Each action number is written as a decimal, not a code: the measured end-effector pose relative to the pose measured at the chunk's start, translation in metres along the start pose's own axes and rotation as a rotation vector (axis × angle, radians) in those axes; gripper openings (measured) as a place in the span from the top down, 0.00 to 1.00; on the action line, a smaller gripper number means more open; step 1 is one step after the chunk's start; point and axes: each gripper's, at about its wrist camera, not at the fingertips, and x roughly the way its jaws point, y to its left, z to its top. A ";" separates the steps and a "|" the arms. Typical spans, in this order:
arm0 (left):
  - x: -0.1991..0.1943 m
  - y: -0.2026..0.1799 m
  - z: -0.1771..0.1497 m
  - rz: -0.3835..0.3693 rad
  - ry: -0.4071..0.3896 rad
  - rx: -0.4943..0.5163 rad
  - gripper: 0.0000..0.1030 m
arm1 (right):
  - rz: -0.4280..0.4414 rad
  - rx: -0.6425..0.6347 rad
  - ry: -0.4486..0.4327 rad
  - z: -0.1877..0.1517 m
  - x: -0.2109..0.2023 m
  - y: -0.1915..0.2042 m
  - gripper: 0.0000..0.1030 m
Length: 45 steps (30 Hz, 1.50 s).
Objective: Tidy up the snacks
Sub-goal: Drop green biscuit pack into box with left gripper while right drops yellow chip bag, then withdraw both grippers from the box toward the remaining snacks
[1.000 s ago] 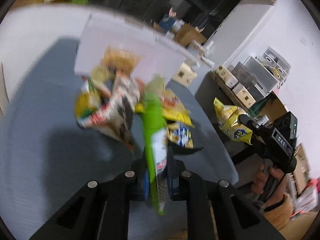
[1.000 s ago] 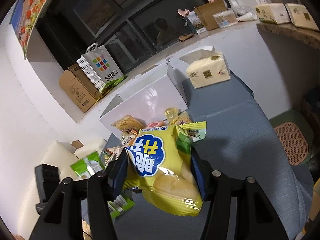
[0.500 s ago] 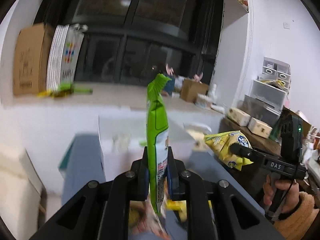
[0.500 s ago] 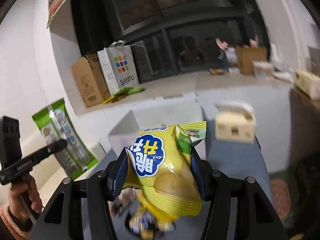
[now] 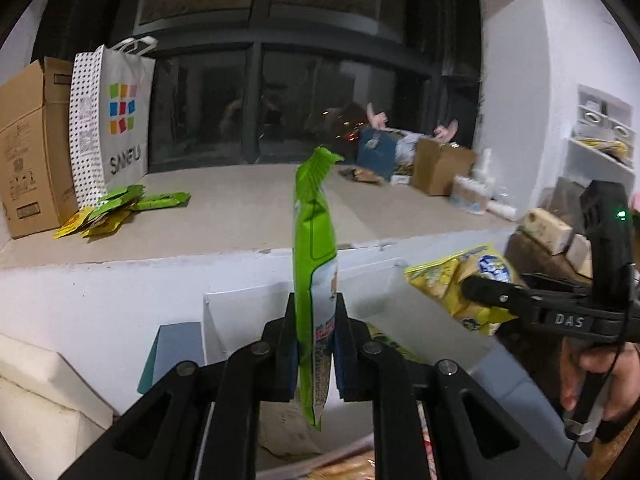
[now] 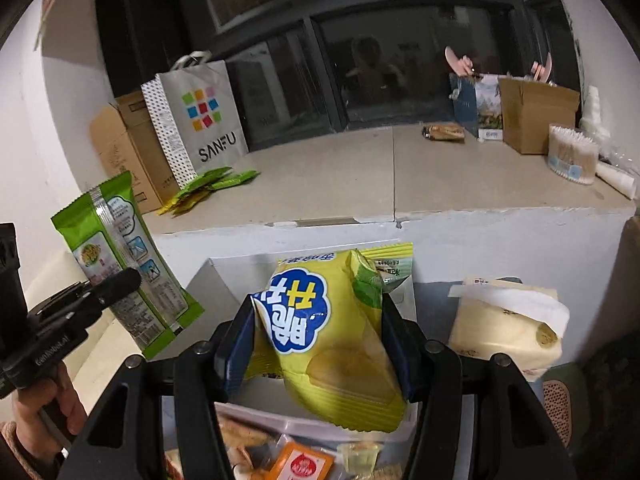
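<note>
My left gripper [image 5: 314, 344] is shut on a green snack packet [image 5: 314, 264], held upright in the air edge-on; the packet also shows in the right wrist view [image 6: 120, 256]. My right gripper [image 6: 316, 344] is shut on a yellow chip bag [image 6: 332, 328] with a blue logo; the bag also shows in the left wrist view [image 5: 460, 284]. Both are raised in front of an open white box [image 6: 224, 280]. Loose snacks [image 6: 296, 460] lie below at the bottom edge.
A stone window ledge [image 6: 360, 176] carries a cardboard box [image 5: 28, 148], a SANFU paper bag [image 6: 196, 120], green sachets [image 5: 132, 204] and more boxes [image 6: 536, 116]. A tissue pack [image 6: 508, 328] sits to the right of the white box.
Both grippers have lifted and tilted up from the snack pile on the blue surface. They now face the window ledge, each still holding its packet.
</note>
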 end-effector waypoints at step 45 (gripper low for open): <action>-0.199 -0.042 -0.194 -0.024 -0.012 0.021 0.00 | 0.031 0.028 0.022 -0.214 -0.155 0.035 0.00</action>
